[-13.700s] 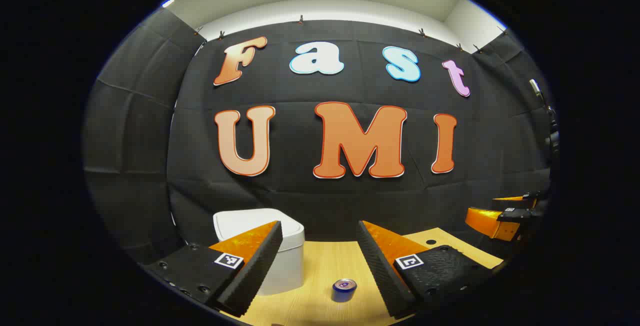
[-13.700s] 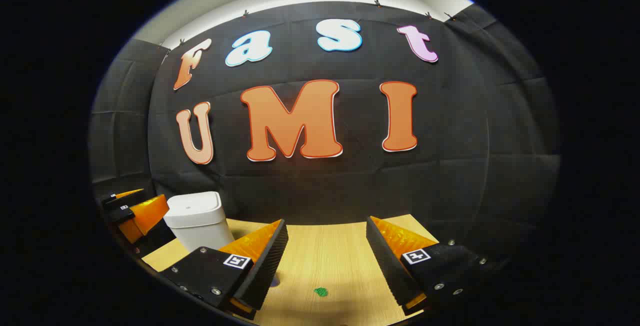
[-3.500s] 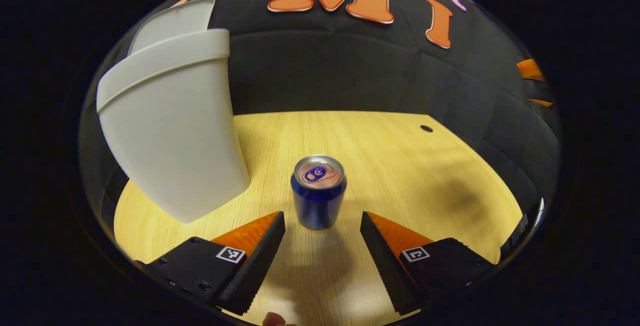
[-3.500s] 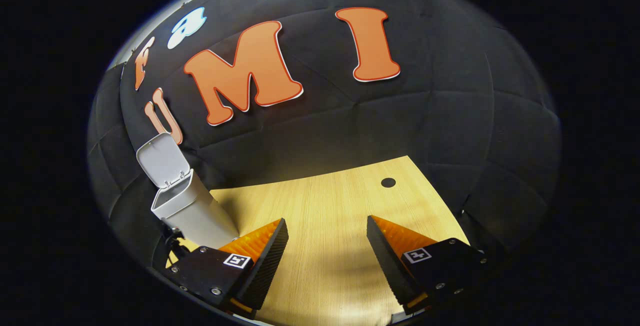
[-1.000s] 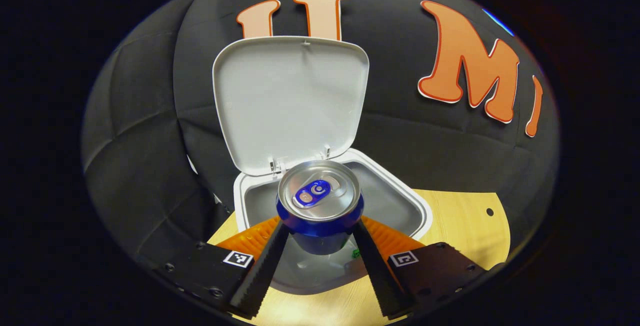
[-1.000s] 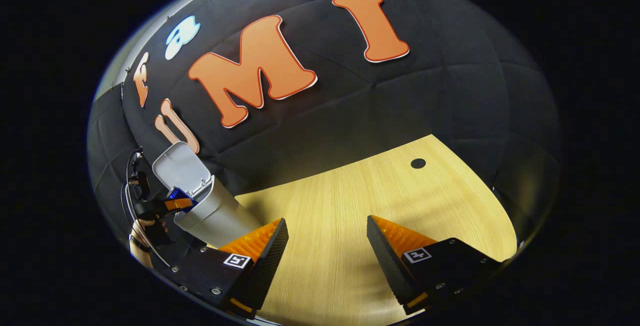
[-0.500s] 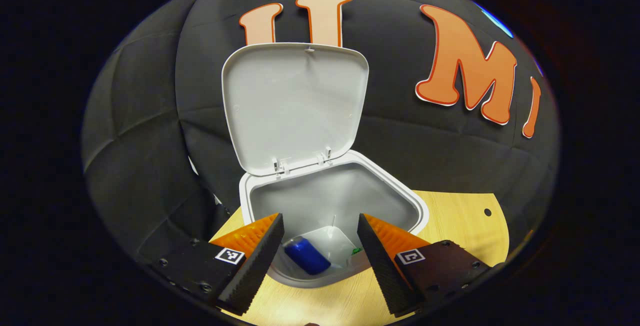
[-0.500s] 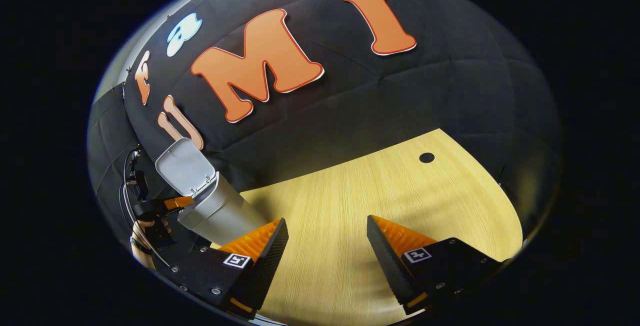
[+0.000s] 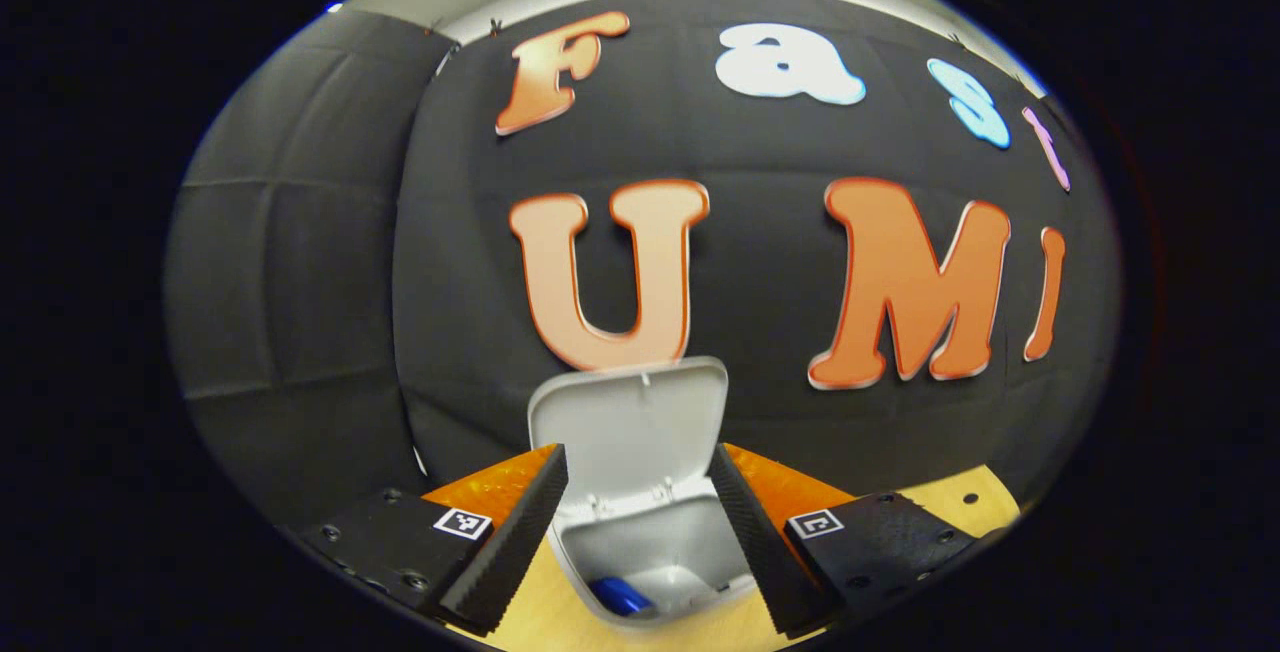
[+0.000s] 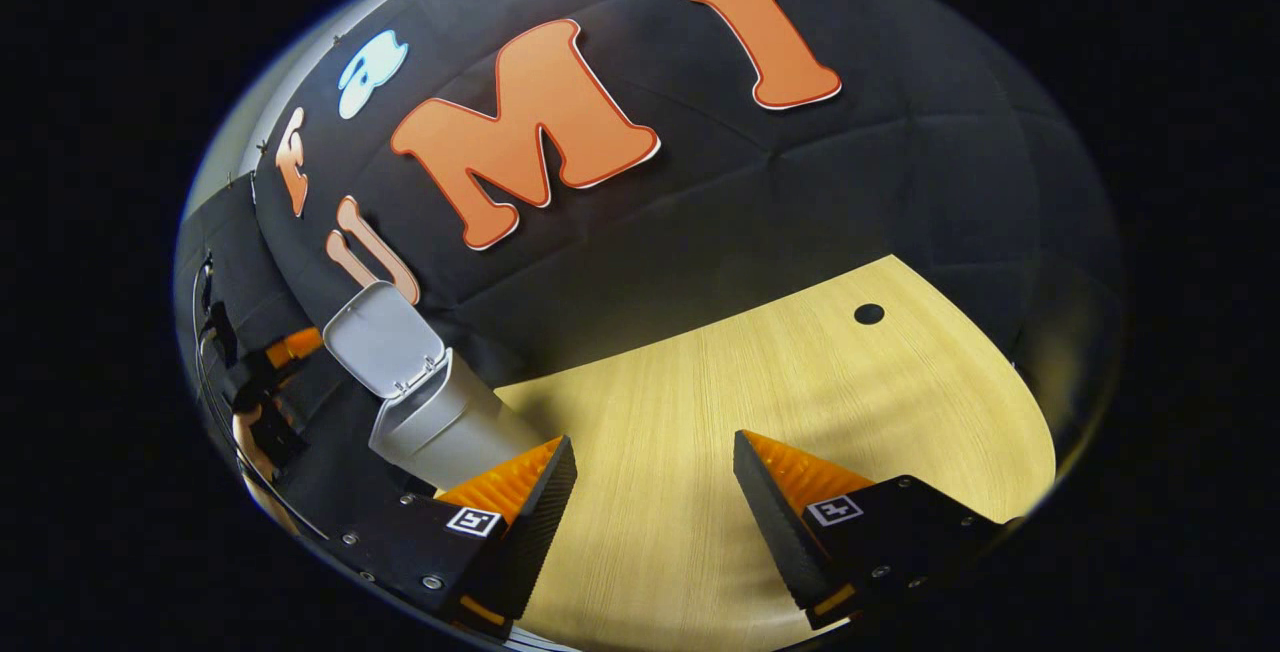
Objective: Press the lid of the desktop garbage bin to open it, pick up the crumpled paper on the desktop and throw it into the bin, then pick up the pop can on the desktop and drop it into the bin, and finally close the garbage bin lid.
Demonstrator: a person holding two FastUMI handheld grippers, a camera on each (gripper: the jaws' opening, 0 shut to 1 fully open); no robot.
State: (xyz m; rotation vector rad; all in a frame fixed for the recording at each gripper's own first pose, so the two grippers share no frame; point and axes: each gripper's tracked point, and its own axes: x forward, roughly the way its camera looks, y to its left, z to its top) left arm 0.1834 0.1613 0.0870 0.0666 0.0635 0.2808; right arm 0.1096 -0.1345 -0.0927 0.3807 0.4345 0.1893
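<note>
Pop can [image 9: 618, 596] lies inside the garbage bin [image 9: 650, 557]; both grippers' jaws stand open, empty. Press your left gripper [image 9: 638, 522] squarely down on the raised lid [image 9: 628, 422].

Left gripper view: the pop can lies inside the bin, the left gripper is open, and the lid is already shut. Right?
Not quite. The lid is not shut: it stands raised above the bin, as the left gripper view shows. The rest holds: the pop can lies inside and the left gripper is open.
</note>
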